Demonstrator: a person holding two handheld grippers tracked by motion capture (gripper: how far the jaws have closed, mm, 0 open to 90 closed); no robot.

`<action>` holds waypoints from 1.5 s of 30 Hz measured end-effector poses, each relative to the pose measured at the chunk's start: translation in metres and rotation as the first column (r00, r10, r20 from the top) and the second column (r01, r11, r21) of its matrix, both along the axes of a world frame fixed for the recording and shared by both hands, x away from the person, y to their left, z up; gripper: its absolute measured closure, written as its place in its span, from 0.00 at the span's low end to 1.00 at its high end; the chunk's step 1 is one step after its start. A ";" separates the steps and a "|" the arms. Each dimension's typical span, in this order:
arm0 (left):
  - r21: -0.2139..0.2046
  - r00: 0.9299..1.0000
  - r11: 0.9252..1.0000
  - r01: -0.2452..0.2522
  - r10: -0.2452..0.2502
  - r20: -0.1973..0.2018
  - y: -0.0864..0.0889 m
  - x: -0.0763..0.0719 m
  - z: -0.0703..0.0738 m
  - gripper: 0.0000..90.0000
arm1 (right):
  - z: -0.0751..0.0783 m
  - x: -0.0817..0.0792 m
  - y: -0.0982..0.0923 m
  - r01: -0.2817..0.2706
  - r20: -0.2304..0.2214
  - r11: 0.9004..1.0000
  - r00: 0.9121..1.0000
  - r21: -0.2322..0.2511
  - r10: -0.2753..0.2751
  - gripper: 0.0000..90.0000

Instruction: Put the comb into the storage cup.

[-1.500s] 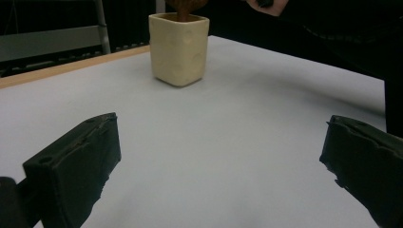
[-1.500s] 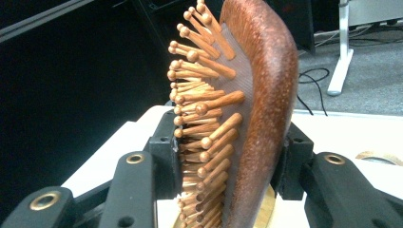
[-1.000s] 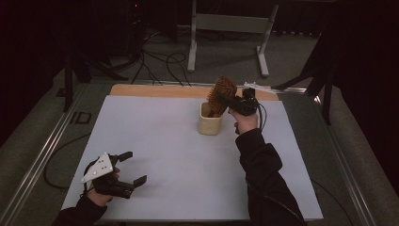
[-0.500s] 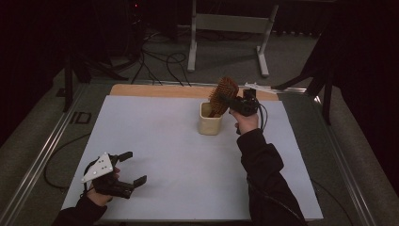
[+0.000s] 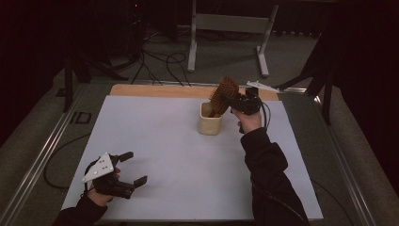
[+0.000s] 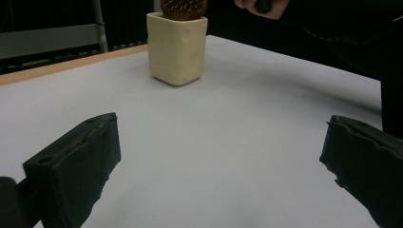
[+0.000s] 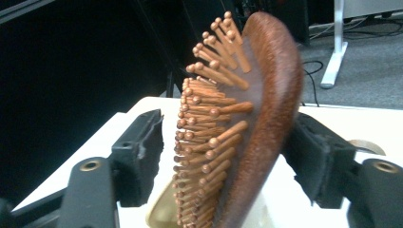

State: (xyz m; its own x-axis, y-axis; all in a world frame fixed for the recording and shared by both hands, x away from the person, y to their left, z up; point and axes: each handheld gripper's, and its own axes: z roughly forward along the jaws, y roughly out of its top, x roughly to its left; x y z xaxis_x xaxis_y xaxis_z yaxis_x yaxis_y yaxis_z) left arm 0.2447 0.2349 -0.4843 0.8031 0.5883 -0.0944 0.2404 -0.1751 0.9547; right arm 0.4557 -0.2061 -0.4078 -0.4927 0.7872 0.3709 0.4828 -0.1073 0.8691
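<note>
Two claws are working over the white bench [image 5: 155,141] in the high view: our right claw [image 5: 234,100] is at the brush [image 5: 223,94], which is standing handle-down in the cup [image 5: 210,123]; our left claw [image 5: 129,168] is lying wide open and empty near the front edge.

Left gripper view: the cup [image 6: 177,47] is sitting well ahead.

Right gripper view: the jaws have just been opening, flanking the brush [image 7: 247,123], one pad clear of the bristles. We are judging it best to spread fully, then back straight off so the cup is not tipping. No writing is showing.

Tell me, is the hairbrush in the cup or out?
In: the hairbrush stands handle-down in the cream cup, its head sticking out above the rim.
</note>
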 end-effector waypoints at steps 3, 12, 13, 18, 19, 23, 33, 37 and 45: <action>-0.001 1.000 1.000 0.000 0.000 0.003 0.000 0.000 0.001 0.00 | 0.001 -0.002 -0.003 0.002 0.002 1.000 1.000 0.001 -0.002 0.32; -0.002 1.000 1.000 -0.004 0.004 0.007 0.001 0.000 0.002 0.00 | -0.006 -0.007 -0.009 -0.055 -0.001 0.998 0.999 -0.036 0.055 0.16; -0.003 1.000 1.000 -0.005 0.005 0.006 0.001 0.000 0.002 0.00 | -0.006 -0.008 -0.010 -0.053 -0.002 0.998 0.999 -0.045 0.053 0.16; -0.001 1.000 1.000 -0.003 0.003 0.007 0.001 0.000 0.002 0.00 | -0.007 -0.011 -0.011 -0.072 0.009 0.995 0.997 -0.070 0.072 0.15; 0.000 1.000 1.000 -0.004 0.004 0.006 0.001 0.000 0.002 0.00 | -0.007 -0.012 -0.011 -0.077 0.009 0.994 0.997 -0.076 0.078 0.14; -0.004 1.000 1.000 -0.006 0.006 0.006 0.001 0.000 0.002 0.00 | -0.008 -0.015 -0.011 -0.101 0.012 0.990 0.995 -0.097 0.103 0.12; -0.004 1.000 1.000 -0.007 0.007 0.008 0.002 0.001 0.003 0.00 | -0.009 -0.017 -0.013 -0.122 0.005 0.982 0.992 -0.146 0.124 0.11; -0.008 1.000 1.000 -0.012 0.012 0.009 0.003 0.000 0.004 0.00 | -0.009 -0.019 -0.013 -0.114 0.033 0.979 0.992 -0.170 0.121 0.11; -0.010 1.000 1.000 -0.010 0.010 0.009 0.003 0.001 0.004 0.00 | -0.011 -0.021 -0.016 -0.112 0.041 0.976 0.992 -0.187 0.121 0.11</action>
